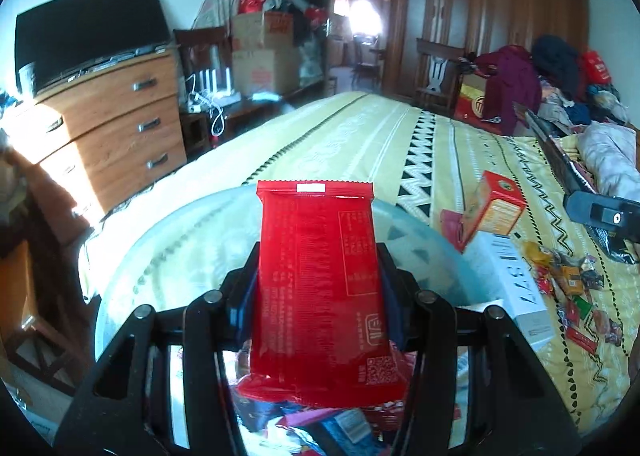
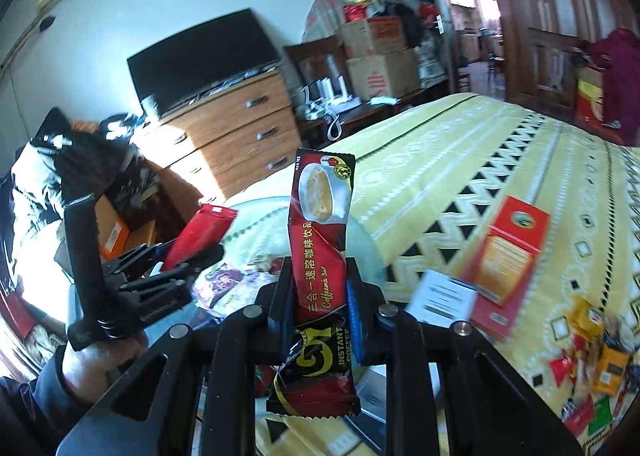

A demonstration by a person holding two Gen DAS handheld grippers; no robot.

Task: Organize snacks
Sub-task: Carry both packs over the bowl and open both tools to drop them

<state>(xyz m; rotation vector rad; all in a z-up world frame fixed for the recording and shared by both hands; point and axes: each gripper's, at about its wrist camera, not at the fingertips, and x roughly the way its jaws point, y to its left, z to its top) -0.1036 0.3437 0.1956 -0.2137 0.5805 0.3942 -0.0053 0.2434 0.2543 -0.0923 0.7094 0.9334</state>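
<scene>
My left gripper (image 1: 318, 256) is shut on a red snack packet (image 1: 320, 288) and holds it upright above a clear plastic tub (image 1: 168, 248) that holds several wrapped snacks (image 1: 320, 428). My right gripper (image 2: 320, 280) is shut on a dark red instant coffee sachet (image 2: 320, 256), also upright, over the same tub (image 2: 264, 204). The left gripper (image 2: 160, 284) with its red packet (image 2: 200, 232) shows at the left of the right wrist view. The right gripper's body (image 1: 604, 216) shows at the right edge of the left wrist view.
The tub sits on a bed with a yellow patterned cover (image 1: 360, 136). An orange-red carton (image 1: 492, 212), a white box (image 1: 512, 288) and several loose small sweets (image 1: 572, 296) lie to the right. A wooden dresser (image 1: 112, 128) stands left of the bed. Clothes are piled at the far right (image 1: 560, 80).
</scene>
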